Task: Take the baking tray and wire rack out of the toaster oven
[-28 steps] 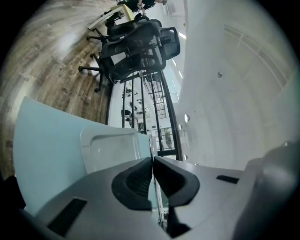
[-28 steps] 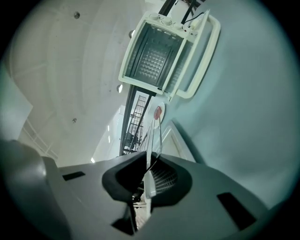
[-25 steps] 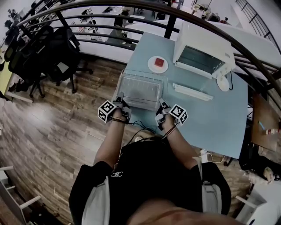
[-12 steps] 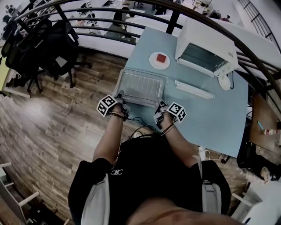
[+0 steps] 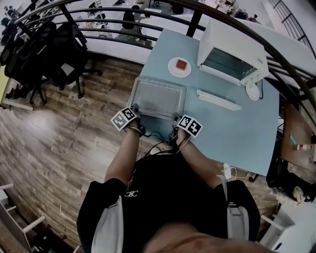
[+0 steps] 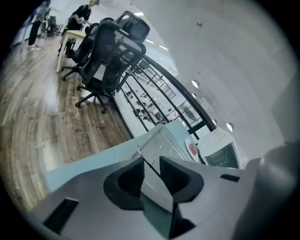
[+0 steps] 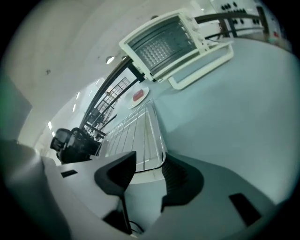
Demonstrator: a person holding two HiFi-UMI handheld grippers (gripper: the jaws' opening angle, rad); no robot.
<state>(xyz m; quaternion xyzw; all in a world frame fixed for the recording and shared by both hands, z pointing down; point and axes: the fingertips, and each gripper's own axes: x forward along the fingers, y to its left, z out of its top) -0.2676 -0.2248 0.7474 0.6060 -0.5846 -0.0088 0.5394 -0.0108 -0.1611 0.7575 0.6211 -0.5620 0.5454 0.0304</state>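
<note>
Open-plan office, mezzanine level, with a demo setup dropped in. Evidence: black mesh office chairs (image 5: 59,54) on castors parked on wood-plank floor (image 5: 54,143). A curved black metal railing (image 5: 108,35) runs along the edge, with rows of white desks beyond it. A person (image 6: 82,11) sits at a far desk. Recessed ceiling lights (image 6: 195,83) overhead. The only kitchen item is a white toaster oven (image 5: 232,49) on a pale blue counter (image 5: 232,128), with no kitchen fittings around it.

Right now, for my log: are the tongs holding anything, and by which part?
Nothing is held. The left tongs and right tongs have just been opening; the near edge of the silver metal baking tray and wire rack lies loose between them.
</note>
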